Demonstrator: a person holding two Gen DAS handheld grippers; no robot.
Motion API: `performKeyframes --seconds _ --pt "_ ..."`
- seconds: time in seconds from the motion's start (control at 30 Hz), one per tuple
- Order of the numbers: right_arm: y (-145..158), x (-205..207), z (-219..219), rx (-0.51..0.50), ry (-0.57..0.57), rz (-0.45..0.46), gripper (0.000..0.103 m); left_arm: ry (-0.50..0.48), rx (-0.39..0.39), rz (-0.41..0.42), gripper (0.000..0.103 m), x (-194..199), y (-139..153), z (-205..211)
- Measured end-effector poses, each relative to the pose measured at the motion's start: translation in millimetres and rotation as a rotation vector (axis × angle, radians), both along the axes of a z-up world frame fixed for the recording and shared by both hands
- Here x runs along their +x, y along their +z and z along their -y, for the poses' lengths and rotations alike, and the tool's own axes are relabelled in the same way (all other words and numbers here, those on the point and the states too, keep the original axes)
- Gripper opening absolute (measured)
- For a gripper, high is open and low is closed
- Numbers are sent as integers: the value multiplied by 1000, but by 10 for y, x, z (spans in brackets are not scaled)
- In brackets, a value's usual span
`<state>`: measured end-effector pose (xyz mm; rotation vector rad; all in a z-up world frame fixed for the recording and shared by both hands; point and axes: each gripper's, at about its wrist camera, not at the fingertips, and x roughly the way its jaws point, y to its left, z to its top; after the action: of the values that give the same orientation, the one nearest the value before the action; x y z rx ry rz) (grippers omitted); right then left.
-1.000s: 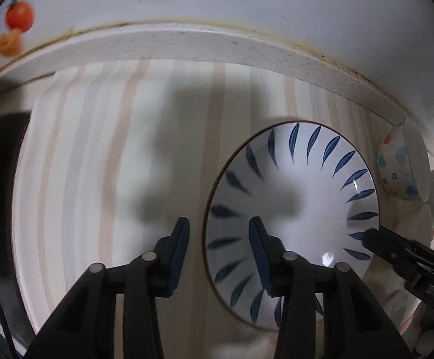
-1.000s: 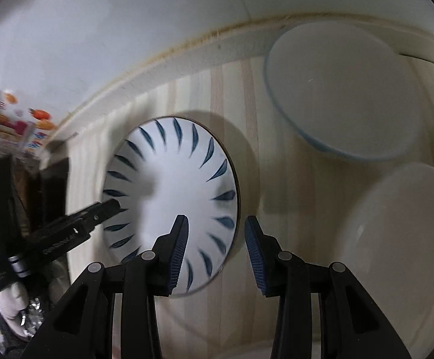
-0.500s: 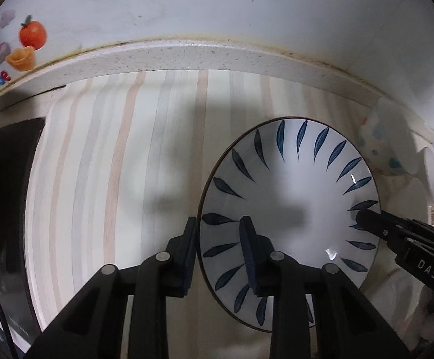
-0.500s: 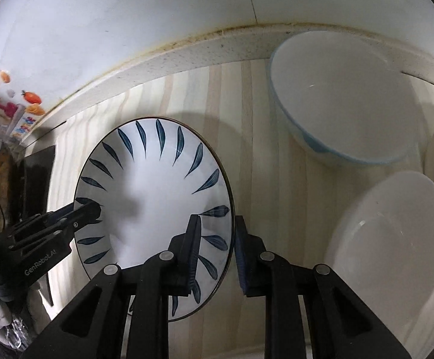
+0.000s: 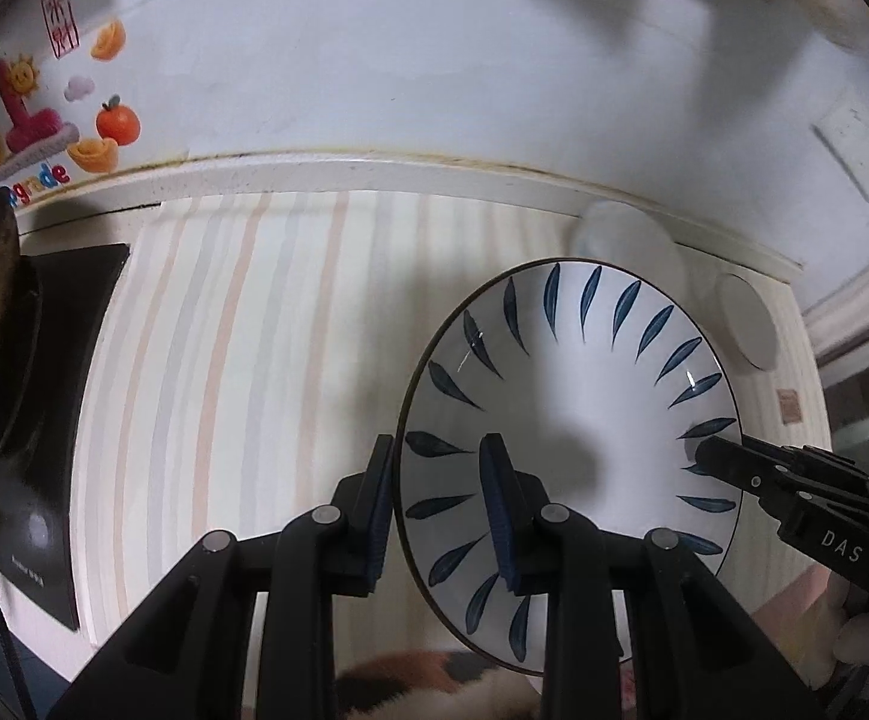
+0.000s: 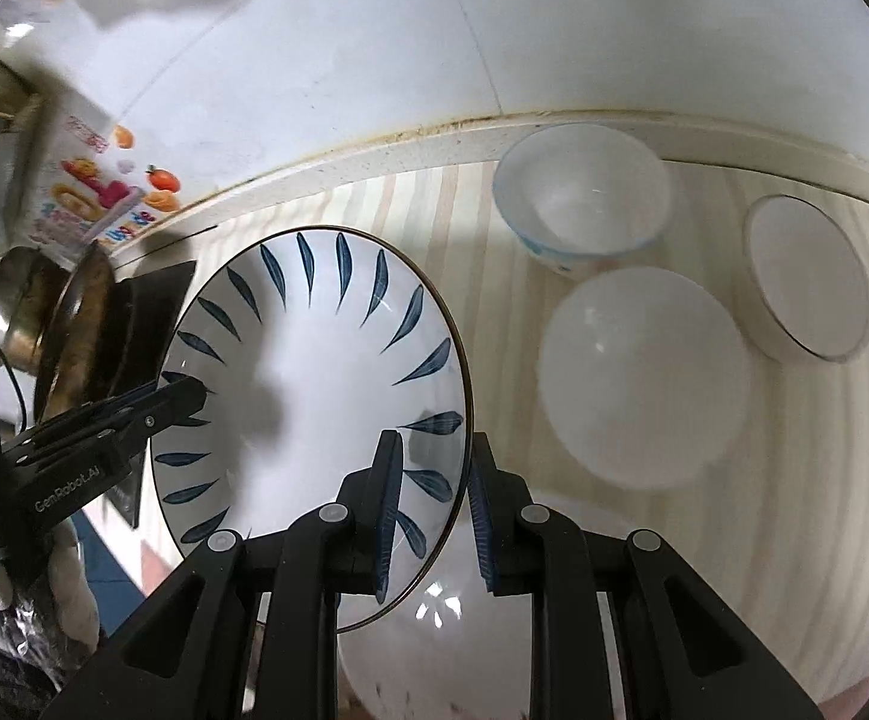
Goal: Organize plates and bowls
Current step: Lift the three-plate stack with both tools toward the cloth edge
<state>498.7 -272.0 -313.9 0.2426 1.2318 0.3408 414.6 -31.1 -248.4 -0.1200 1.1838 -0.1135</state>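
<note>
Both jaws were clamped on one plate — the left gripper pinching its left rim, the right gripper pinching the opposite rim, that pair having just finished closing with the rim between them. Plate: white, ringed with dark blue leaf strokes, thin dark edge, held tilted and clear of the striped counter.

Items on the counter, right wrist view:
- bowl, white with a pale blue outside, nearest the wall
- bowl, plain white, just in front of the first
- bowl, white with a dark rim line, off to the right
- dish, white and glossy, partly under the plate and behind the right fingers

Left end of the counter: black hob with a used pan over it. Wall behind: white tile, a fruit sticker at left. Left wrist view, lower edge: a blurred orange, black and white patch — not identifiable.
</note>
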Motion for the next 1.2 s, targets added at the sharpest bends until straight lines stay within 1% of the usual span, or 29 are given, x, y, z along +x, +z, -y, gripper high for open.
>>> performKeyframes --seconds 0.1,0.23,0.37,0.5,0.6,0.73,0.87,0.97,1.2 --pt "94 -225 126 -9 1 9 23 -16 7 15 25 -178 88 181" --pt "151 -493 375 -3 -12 5 23 -33 -4 15 25 -381 126 404" --pt "108 -713 625 -1 -29 -6 23 -55 -8 -4 25 -533 40 602" --pt "-31 -848 831 -1 -45 -27 23 -84 4 -36 25 -625 -129 804" --pt "-233 -922 938 2 -56 -59 23 -99 22 -60 25 -662 -295 930" --pt "-534 -939 970 1 -53 -106 23 -100 44 -117 25 -658 -538 1043" --pt "-742 -981 1008 4 -50 -136 23 -107 67 -150 25 -645 -682 1109" --pt "-817 -975 1016 3 -47 -148 23 -112 81 -165 25 -615 -736 1129" --pt "-878 -898 958 7 -49 -162 23 -119 100 -193 25 -546 -798 1148"
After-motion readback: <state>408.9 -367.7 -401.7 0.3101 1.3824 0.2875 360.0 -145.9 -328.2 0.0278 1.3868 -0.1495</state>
